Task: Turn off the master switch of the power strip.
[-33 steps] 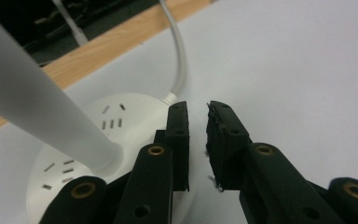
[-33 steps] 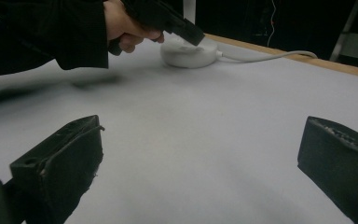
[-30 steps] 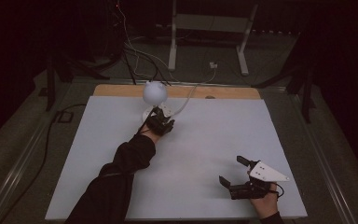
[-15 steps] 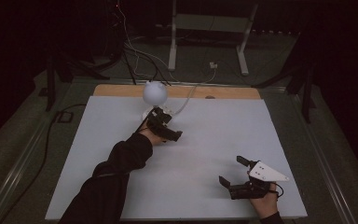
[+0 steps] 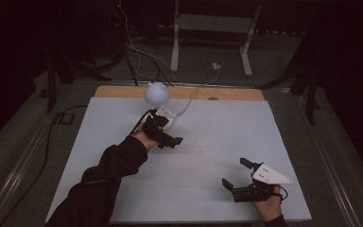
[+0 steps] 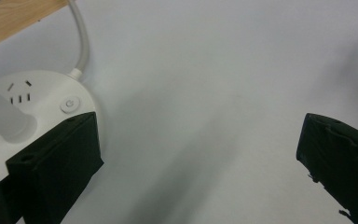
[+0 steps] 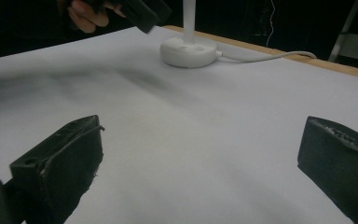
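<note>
A white desk lamp stands at the back of the table, with a round globe head on a thin stem above a round base. In the left gripper view the base shows socket slots, a power button and a grey cable. My left gripper hovers just in front of the base, jaws wide open and empty. My right gripper rests near the front right, open and empty. It looks across at the lamp base.
A white sheet covers the table, with a wooden strip at its far edge. The lamp's cable runs off the back towards the floor. Metal stand legs and loose cables lie on the dark floor behind.
My left gripper has drawn back from the lamp base, towards the person and slightly right. The right gripper has stayed put.
</note>
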`<action>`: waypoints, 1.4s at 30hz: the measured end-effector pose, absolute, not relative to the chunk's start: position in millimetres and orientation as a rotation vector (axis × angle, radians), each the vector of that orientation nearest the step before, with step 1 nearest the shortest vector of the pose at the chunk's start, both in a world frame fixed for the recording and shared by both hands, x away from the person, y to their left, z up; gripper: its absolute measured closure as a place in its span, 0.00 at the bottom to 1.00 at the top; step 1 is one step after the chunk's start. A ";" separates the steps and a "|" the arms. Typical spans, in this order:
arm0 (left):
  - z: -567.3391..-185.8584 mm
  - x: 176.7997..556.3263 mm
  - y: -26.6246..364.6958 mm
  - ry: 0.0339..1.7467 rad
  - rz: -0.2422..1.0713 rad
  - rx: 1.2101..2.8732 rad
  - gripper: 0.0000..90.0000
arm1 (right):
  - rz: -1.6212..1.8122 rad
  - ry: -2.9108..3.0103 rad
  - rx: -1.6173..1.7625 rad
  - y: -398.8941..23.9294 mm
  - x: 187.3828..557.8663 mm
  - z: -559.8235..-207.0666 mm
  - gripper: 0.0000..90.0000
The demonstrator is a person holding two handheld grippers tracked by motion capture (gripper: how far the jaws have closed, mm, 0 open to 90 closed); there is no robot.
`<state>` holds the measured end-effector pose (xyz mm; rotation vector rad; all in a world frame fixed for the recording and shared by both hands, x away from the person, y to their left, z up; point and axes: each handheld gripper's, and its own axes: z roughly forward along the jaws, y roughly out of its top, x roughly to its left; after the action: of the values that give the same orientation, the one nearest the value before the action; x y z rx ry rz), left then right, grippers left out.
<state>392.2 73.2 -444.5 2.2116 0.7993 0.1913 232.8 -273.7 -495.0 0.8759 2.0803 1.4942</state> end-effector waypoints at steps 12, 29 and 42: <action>-439.0 370.5 102.1 0.763 0.199 2.221 0.00 | 1.493 2.080 0.872 -273.5 232.5 -494.5 0.00; -451.6 330.8 142.1 0.751 0.219 2.224 0.00 | 1.487 2.084 0.877 -273.2 232.8 -494.8 0.00; -468.4 298.4 170.4 0.743 0.214 2.212 0.00 | 1.482 2.088 0.884 -272.5 233.1 -495.3 0.00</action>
<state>298.4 170.4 -468.4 2.2118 0.7429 0.2143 233.1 -272.5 -495.3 0.8836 2.0881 1.4823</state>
